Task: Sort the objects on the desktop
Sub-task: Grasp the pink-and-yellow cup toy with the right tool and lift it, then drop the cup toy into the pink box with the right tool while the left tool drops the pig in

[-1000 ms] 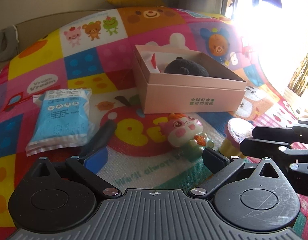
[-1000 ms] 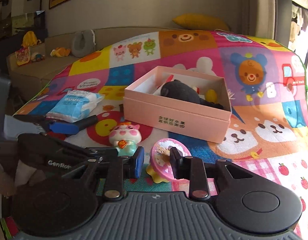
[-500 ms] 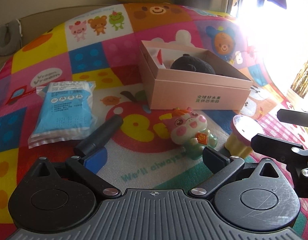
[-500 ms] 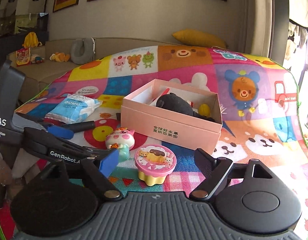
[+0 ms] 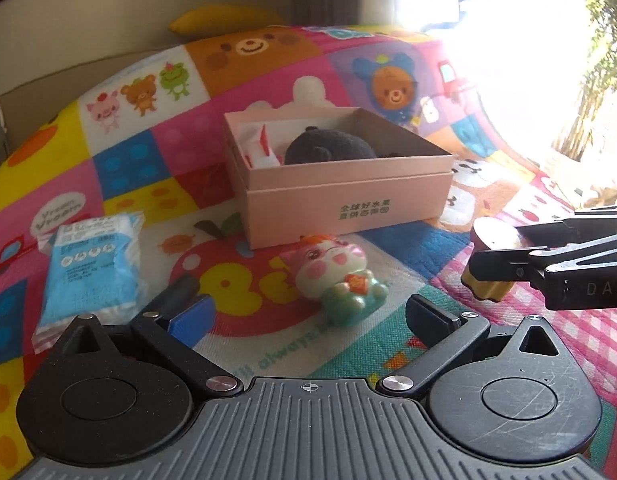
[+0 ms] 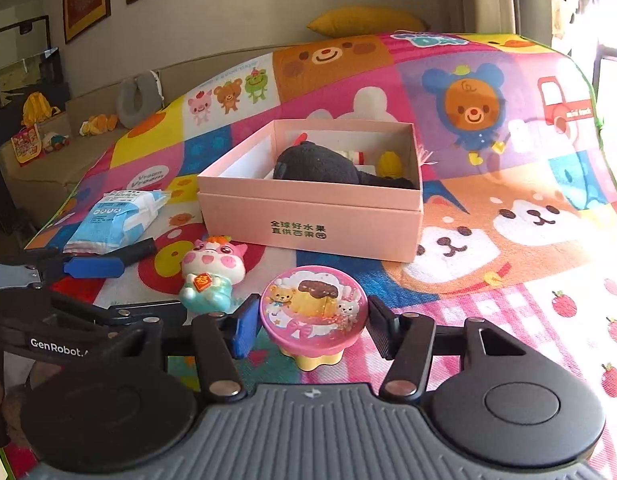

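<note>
The round pink-lidded tin (image 6: 313,314) with a yellow scalloped base stands before the box (image 6: 308,220), between the closing right gripper's (image 6: 310,330) jaws, untouched.

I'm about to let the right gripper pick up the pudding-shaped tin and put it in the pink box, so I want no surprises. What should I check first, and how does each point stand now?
1. Pudding tin sits between the right gripper fingers: ok.
2. Firm grip on the tin: not ok; the jaws are closing, with small gaps showing beside the lid.
3. Tin stands upright on the mat: ok.
4. Free room in the pink box: ok; the near left corner is bare beside the black plush.
5. Cow figurine clear of the fingers: cannot tell; it lies close to the blue pad.
6. Left gripper out of the path: ok; open and holding nothing.
</note>
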### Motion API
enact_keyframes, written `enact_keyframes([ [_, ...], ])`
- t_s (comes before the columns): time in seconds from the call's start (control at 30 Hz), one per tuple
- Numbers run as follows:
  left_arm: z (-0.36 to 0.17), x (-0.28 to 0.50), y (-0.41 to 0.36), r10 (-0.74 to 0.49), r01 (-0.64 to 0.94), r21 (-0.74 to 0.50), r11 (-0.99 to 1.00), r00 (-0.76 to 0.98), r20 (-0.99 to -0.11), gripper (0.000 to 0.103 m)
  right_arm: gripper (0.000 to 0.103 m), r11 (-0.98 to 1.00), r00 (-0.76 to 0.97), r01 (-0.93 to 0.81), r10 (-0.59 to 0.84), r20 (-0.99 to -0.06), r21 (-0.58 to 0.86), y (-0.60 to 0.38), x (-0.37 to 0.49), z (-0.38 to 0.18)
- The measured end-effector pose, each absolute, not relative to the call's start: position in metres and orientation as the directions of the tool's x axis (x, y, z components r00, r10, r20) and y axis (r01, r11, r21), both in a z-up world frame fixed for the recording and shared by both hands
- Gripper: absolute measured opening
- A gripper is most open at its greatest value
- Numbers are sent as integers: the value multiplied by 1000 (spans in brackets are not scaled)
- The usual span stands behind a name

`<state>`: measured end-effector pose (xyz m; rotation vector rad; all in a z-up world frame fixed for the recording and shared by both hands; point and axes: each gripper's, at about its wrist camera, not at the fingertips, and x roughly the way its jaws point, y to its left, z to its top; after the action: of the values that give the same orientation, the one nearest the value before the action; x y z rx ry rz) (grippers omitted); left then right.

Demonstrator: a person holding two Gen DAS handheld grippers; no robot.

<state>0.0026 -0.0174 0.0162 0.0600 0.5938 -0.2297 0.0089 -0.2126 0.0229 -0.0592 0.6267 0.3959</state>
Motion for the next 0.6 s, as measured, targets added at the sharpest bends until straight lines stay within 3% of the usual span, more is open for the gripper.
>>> enact_keyframes([
  [0.17, 11, 32, -40, -208, 319, 90, 944, 782, -587, 103, 56, 941, 731, -334, 298, -615, 58, -231, 2, 23],
  [0.33, 6, 49, -41, -194, 302, 67, 951, 752, -630, 102, 56, 941, 727, -335, 283, -626, 36, -233, -8, 22],
  [0.37, 7, 48, -41, -189, 297, 71, 952, 756, -626, 99, 56, 941, 724, -337, 285, -628, 38, -233, -9, 23],
  [0.43, 7, 47, -42, -185, 295, 72, 953, 752, -632, 74, 56, 939, 719, -342, 289, -632, 40, -231, -10, 23],
  [0.6, 11, 36, -42, -175, 288, 81, 954, 756, -630, 68, 56, 935, 712, -352, 297, -636, 43, -226, -13, 27],
])
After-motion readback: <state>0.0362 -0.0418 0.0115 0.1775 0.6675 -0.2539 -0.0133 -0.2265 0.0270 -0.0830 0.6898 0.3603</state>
